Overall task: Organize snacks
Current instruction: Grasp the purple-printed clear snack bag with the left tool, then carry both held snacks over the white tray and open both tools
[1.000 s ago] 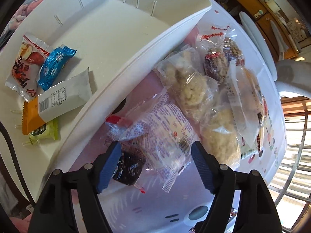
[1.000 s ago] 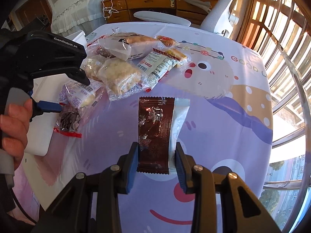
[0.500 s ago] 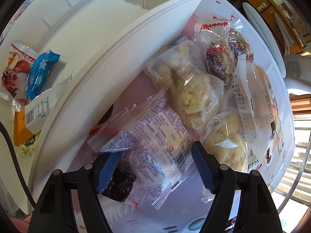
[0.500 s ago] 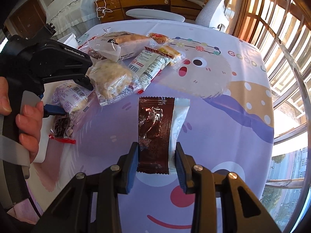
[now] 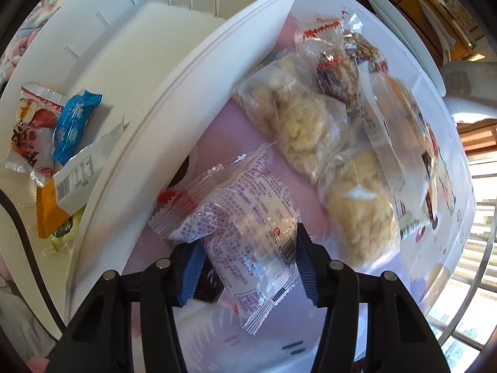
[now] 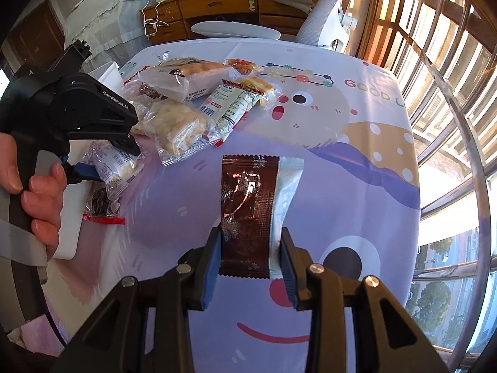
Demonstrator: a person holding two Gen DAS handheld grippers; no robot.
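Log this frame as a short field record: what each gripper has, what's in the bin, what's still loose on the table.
left gripper: jaws just closed in on the purple-printed clear snack packet, pads pressing it
right gripper: shut on the brown snowflake wrapper, above the tablecloth
white bin: holds a blue snowflake packet, an apple-picture packet and an orange bar
loose on table: rice-cake packets, dark snack with red seal

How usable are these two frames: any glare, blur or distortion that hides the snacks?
Left wrist view: strong fisheye bends the white bin rim; the clear purple-print packet glints but stays readable, while the puffed snacks farther out are slightly smeared. Right wrist view: sharp, sunlit from the window side; glare streaks the brown wrapper, and the window is partly blown out.
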